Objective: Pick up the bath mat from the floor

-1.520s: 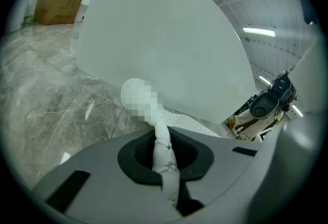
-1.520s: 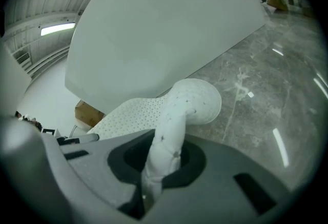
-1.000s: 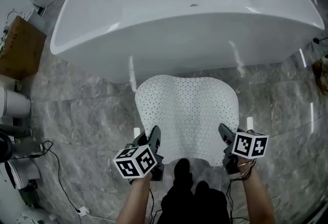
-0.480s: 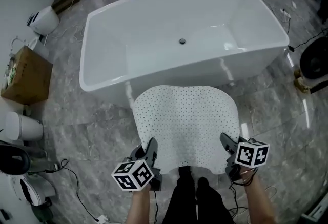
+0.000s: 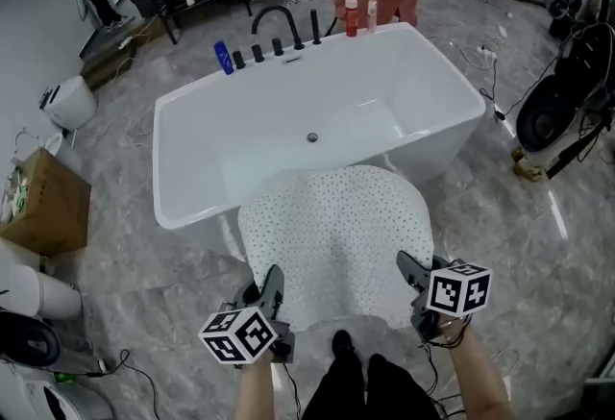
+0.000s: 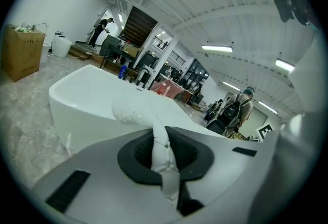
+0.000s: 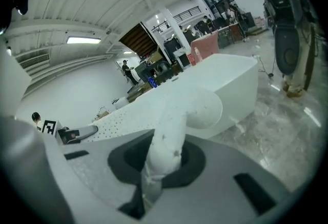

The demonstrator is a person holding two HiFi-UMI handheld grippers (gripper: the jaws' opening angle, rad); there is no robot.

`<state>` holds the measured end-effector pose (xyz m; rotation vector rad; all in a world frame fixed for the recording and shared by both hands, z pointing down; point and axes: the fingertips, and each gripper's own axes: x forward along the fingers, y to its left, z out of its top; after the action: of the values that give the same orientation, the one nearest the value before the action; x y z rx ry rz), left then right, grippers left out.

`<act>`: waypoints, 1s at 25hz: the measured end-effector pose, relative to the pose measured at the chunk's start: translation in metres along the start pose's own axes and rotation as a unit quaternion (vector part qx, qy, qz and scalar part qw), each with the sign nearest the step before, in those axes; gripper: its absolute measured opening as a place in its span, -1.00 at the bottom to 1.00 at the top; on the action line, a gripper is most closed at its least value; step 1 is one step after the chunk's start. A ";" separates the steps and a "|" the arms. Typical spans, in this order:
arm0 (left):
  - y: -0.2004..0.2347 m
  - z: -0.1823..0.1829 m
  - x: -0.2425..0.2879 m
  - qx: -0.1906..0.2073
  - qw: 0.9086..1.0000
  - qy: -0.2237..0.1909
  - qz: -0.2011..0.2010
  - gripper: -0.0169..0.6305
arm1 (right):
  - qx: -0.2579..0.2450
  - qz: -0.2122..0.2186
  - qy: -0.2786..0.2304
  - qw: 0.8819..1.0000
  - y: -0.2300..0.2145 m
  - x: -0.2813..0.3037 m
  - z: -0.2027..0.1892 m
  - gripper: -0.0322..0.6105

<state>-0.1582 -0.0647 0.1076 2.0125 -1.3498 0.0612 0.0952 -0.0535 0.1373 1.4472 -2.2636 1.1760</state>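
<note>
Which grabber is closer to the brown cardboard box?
Left. The left gripper grips the bath mat at the corner on the cardboard box side. The right gripper grips the opposite corner, farther across the mat.

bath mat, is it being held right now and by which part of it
The bath mat is held by its near edge: the left claw pinches its near-left corner, the right claw its near-right corner.

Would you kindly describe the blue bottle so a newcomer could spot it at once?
Find the large white bathtub and follow its far rim. The blue bottle stands just left of the black tap fittings, and it is the only blue thing there.
</note>
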 end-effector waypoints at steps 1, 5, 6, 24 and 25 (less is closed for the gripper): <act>-0.005 0.005 -0.003 0.002 1.000 -0.005 -0.007 -0.89 | -0.007 -0.004 -0.008 1.000 0.003 -0.008 0.004 -0.81; -0.026 0.026 -0.011 0.014 0.999 -0.025 -0.031 -0.89 | -0.031 -0.024 -0.044 0.998 0.007 -0.039 0.023 -0.82; -0.031 0.030 -0.011 0.017 0.999 -0.028 -0.038 -0.89 | -0.035 -0.030 -0.052 0.998 0.007 -0.046 0.027 -0.82; -0.119 0.066 -0.018 0.069 0.991 -0.055 -0.105 -0.89 | -0.063 -0.099 -0.124 0.985 -0.014 -0.127 0.067 -0.82; -0.122 0.067 -0.018 0.071 0.990 -0.056 -0.106 -0.89 | -0.065 -0.101 -0.125 0.985 -0.016 -0.129 0.069 -0.82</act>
<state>-0.0874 -0.0630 -0.0136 2.2978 -1.2215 -0.0555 0.1883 -0.0191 0.0288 1.8072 -2.2320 0.8117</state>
